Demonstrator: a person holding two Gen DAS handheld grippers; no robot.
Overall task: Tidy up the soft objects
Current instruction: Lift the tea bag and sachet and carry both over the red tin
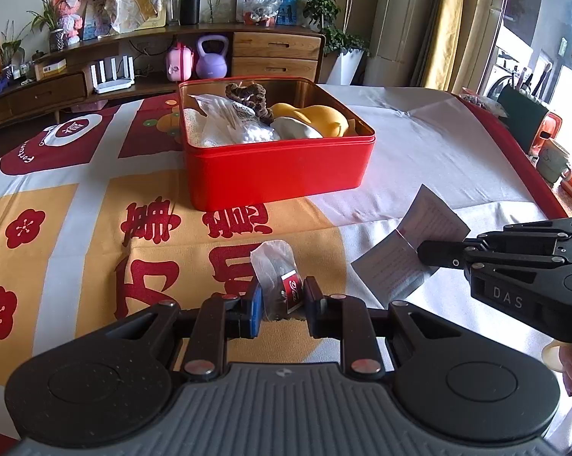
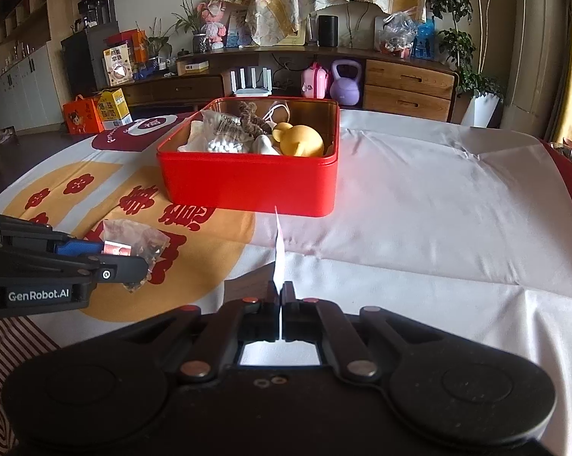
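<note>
So I was standing there watching, and the left gripper (image 1: pixel 282 300) was clamped on a small clear packet (image 1: pixel 274 269) with a red label, blue pads pinching its lower end, the rest of the bag poking up above the tablecloth (image 1: pixel 419 144). I think the dark stuff inside was loose tea or dried herbs, but the plastic was too crinkly to be sure. That thing looked feather-light and floppy, and slick too, so pinching across the flat sealed part near the label seemed smarter than squeezing the bulge, which could've crushed whatever was in it.

The right gripper (image 2: pixel 282 296) was squeezed fully together on a folded paper leaflet (image 1: pixel 407 250), gripped at one edge and held off the cloth. Paper like that is thin and bendy, it droops and can slide out, so an edge grip near the fold looked about right.

The red tin (image 1: pixel 278 174) sat just past both, well within reach, already holding a yellow squishy toy (image 1: pixel 316 117), a bag of cotton swabs (image 2: pixel 225 144) and a brown scrunchie (image 1: pixel 252 95).
</note>
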